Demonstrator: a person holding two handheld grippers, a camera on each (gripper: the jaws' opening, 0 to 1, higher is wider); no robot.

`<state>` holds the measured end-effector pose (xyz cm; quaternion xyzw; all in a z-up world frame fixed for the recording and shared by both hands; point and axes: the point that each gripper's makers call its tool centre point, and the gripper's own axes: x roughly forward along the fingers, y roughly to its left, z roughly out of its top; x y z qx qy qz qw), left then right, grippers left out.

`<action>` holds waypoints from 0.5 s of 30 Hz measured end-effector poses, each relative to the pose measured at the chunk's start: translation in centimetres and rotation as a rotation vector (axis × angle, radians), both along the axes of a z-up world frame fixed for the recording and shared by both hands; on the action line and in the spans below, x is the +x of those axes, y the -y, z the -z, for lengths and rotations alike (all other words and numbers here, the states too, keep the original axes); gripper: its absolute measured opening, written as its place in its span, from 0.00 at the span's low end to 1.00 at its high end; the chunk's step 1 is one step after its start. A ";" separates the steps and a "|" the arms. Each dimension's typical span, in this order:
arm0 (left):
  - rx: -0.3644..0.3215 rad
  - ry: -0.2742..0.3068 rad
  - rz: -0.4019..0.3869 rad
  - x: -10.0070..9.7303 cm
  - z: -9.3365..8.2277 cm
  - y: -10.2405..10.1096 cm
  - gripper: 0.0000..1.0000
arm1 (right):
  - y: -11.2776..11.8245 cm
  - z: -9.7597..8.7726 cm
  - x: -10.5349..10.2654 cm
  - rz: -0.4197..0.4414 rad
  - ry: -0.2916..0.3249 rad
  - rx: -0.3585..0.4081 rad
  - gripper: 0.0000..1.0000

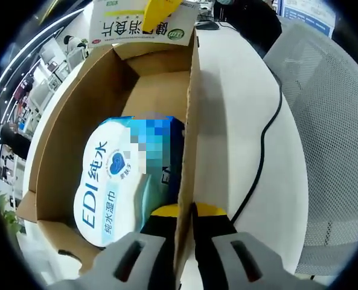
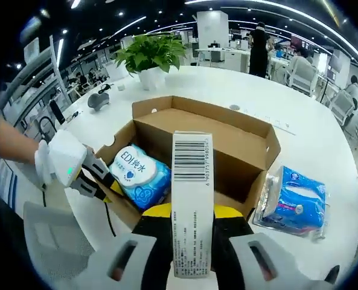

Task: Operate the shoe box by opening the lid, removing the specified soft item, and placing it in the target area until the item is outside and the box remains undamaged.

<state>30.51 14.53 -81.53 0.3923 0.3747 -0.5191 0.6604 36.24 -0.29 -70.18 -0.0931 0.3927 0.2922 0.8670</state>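
Observation:
An open brown cardboard box (image 1: 76, 109) stands on the white table. A wet-wipes pack (image 1: 115, 181) printed "EDI" lies inside it on the floor. My left gripper (image 1: 188, 211) is shut on the box's side wall (image 1: 191, 121), one jaw inside and one outside. In the right gripper view the same box (image 2: 227, 130) sits ahead with the wipes pack (image 2: 139, 175) in its left half and the left gripper (image 2: 100, 184) at its left wall. My right gripper (image 2: 192, 211) is shut on an upright white carton (image 2: 192, 181) with a barcode, held over the box's near side.
A blue soft tissue pack (image 2: 293, 202) lies on the table (image 2: 323, 151) just right of the box. A potted plant (image 2: 148, 57) stands behind it. A black cable (image 1: 263, 139) runs across the table beside the box, and a grey mesh chair (image 1: 329, 121) is close by.

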 end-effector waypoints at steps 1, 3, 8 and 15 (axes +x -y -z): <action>0.000 -0.001 -0.001 0.0 0.0 0.0 0.04 | 0.0 -0.2 0.0 -0.002 0.006 -0.002 0.18; 0.001 -0.002 -0.003 0.0 0.0 0.0 0.04 | 0.1 -0.6 0.0 -0.005 0.019 -0.006 0.18; 0.001 -0.003 -0.004 0.1 0.0 0.0 0.04 | 0.3 -1.6 0.0 0.018 0.035 0.027 0.18; -0.001 0.008 0.007 0.0 0.0 0.1 0.04 | 0.4 -3.2 -0.5 0.025 0.064 0.071 0.18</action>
